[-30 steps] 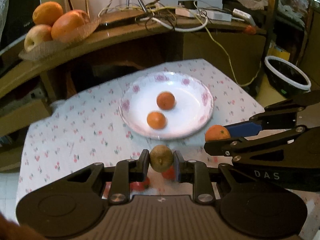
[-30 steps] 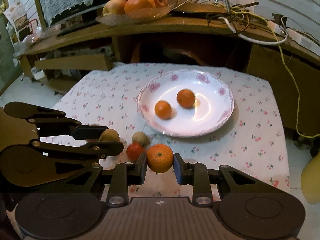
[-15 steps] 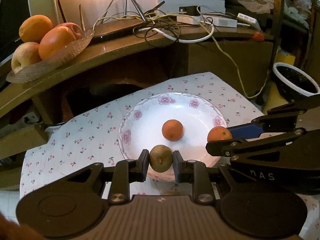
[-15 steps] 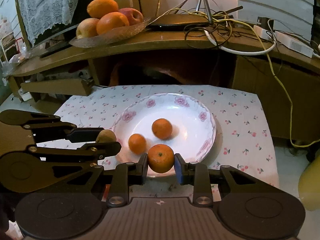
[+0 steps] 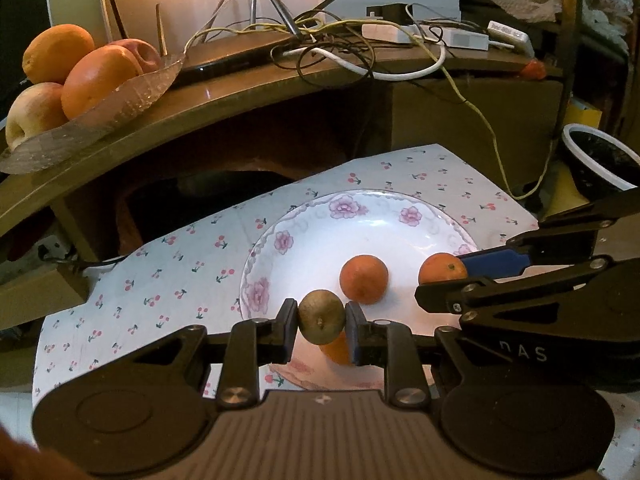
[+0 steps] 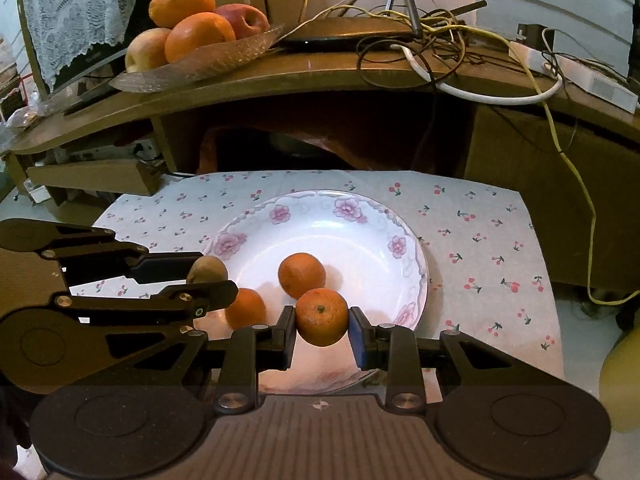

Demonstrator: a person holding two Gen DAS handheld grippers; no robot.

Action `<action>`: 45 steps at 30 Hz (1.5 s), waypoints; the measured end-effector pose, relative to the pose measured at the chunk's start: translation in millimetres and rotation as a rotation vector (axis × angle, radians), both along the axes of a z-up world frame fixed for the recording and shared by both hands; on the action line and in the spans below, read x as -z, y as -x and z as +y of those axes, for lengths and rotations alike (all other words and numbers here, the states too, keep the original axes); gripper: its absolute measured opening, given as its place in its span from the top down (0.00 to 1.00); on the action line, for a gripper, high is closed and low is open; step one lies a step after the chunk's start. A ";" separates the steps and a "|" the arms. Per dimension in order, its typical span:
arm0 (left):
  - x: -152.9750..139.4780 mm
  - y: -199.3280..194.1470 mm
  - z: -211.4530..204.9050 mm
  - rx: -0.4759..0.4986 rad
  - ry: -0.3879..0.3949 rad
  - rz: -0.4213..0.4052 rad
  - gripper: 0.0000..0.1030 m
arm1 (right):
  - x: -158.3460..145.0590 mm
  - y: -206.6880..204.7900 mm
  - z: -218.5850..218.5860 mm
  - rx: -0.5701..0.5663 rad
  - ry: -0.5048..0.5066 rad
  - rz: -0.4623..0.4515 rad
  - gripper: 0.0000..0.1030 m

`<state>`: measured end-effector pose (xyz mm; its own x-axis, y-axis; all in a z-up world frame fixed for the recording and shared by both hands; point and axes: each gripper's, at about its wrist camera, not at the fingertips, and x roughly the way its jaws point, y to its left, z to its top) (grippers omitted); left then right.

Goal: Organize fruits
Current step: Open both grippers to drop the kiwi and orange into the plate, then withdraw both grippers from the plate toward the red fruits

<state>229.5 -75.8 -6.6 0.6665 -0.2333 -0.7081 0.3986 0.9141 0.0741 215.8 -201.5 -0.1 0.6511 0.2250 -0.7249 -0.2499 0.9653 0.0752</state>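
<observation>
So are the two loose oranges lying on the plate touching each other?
Apart. The right wrist view shows one orange mid-plate and the other orange nearer the left gripper, with a strip of white plate between them.

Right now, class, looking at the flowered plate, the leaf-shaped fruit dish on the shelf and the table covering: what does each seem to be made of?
Plate: probably glazed ceramic; glossy white, lamp glare, printed pink flowers.
Fruit dish: likely pressed glass or clear plastic; translucent, with a pebbled texture.
Table covering: cloth or thin vinyl; a matte cherry print lying flat, so the look leaves it open.
</observation>
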 end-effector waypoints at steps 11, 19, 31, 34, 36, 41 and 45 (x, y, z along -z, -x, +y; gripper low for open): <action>7.2 -8.6 1.1 -0.007 0.002 0.003 0.71 | 6.3 -10.3 0.8 -0.002 0.009 -0.004 0.69; 8.6 -9.5 1.0 -0.009 -0.002 0.006 0.69 | 8.1 -11.6 -0.1 -0.007 0.013 0.000 0.68; -1.9 -6.7 7.9 -0.015 0.015 -0.016 0.67 | 5.0 -9.7 -3.2 -0.007 0.018 -0.022 0.66; -3.8 -5.6 9.2 -0.017 0.017 -0.018 0.67 | 3.3 -8.8 -6.3 0.002 0.015 -0.027 0.66; -4.6 -4.2 9.9 -0.019 0.017 -0.019 0.67 | 1.9 -8.3 -7.5 0.007 0.013 -0.031 0.66; -8.2 -0.5 9.8 -0.015 0.023 -0.019 0.67 | -0.8 -6.0 -8.0 0.001 0.014 -0.041 0.66; -12.1 2.9 9.7 -0.007 0.031 -0.026 0.63 | -1.1 -4.2 -9.1 0.001 0.022 -0.044 0.66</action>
